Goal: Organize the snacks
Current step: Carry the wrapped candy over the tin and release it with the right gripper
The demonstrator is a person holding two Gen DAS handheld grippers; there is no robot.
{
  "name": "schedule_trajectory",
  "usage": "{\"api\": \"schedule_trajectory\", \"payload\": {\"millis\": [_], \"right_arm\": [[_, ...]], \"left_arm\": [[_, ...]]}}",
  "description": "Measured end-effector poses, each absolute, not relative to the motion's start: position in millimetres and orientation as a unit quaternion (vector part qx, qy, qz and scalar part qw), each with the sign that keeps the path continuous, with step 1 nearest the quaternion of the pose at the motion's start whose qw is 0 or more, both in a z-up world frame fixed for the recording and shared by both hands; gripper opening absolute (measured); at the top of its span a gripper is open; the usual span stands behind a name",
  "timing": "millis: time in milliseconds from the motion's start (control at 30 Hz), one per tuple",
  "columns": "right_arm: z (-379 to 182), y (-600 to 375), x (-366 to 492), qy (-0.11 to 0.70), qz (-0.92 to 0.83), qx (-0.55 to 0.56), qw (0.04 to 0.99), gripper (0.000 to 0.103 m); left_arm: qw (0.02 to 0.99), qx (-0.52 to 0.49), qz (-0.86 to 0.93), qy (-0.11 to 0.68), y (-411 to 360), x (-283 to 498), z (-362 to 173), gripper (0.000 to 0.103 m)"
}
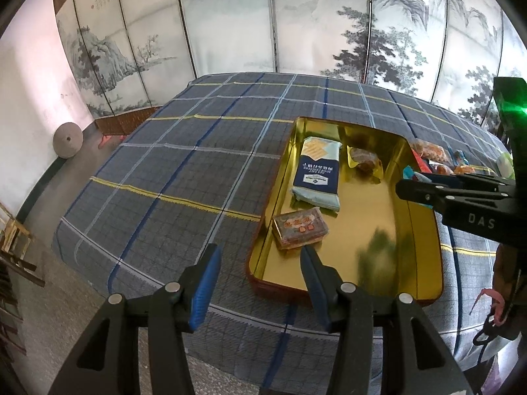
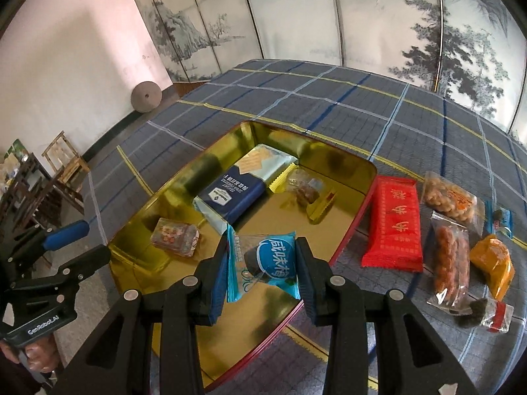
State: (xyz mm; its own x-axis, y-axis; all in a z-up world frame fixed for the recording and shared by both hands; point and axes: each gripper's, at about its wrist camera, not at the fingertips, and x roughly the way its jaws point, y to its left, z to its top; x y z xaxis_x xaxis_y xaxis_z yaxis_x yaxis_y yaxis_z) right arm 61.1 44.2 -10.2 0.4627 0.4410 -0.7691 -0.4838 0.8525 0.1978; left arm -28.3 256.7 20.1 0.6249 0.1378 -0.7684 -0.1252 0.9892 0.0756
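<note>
Between the blue pads of my right tool (image 2: pixel 263 260) sits a light-blue snack packet (image 2: pixel 263 263), gripped at both sides and held above the near part of the gold tin (image 2: pixel 342 184).

Tin contents, right wrist view: a navy-and-pale-blue biscuit pack (image 2: pixel 240 187) lying flat toward the far end; a small clear-wrapped sweet with gold ends (image 2: pixel 308 191) to its right; a small patterned box (image 2: pixel 174 237) near the left wall.

Loose on the plaid-covered surface (image 2: pixel 329 98), right of the tin, right wrist view: a red packet (image 2: pixel 393 223) just beside the tin's edge; a clear bag of pale nuts (image 2: pixel 449 196); a clear pack of sausage-like sticks (image 2: pixel 449 260); an orange pouch (image 2: pixel 494 261); a small blue sweet (image 2: pixel 502 220); a dark item in clear wrap (image 2: pixel 484 309) nearest me.

My left tool (image 1: pixel 260 283) hangs over the near left corner of the tin, jaws partly apart, nothing between them; the patterned box lies just beyond its right pad.

Left wrist view only: the tin's whole bare near floor, and the surface to its left. It shows my right tool from the side, with the held packet mostly hidden. Right wrist view only: the full row of loose snacks and the packet's printed face.
</note>
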Motion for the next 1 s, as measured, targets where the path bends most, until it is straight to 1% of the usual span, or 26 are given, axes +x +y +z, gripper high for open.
{"api": "schedule_trajectory", "payload": {"millis": [133,200,467,633,733,1000], "right_arm": [[-12.6,43.7,60.2,0.442,0.270,-0.028,0.855,0.036],[-11.5,63.9,73.6,0.445,0.270,-0.032,0.853,0.036],[-15.7,88.9,92.0,0.441,0.271,-0.019,0.855,0.036],[-3.6,68.9,87.8,0.422,0.260,0.008,0.869,0.036],[-0.1,46.7,85.0,0.415,0.236,0.003,0.879,0.042],[-22.3,-15.0,110.3,0.459,0.164,-0.001,0.873,0.044]], "left_arm": [[0.901,0.008,0.072,0.428,256.6,-28.1,18.2,0.051],[0.901,0.008,0.072,0.429,256.8,-27.9,17.6,0.051],[0.900,0.010,0.073,0.431,257.1,-27.3,15.7,0.051],[0.898,0.008,0.071,0.435,259.1,-25.6,12.8,0.051],[0.897,0.006,0.067,0.436,259.6,-25.6,12.5,0.052],[0.898,0.004,0.051,0.437,251.9,-25.5,13.3,0.054]]}}
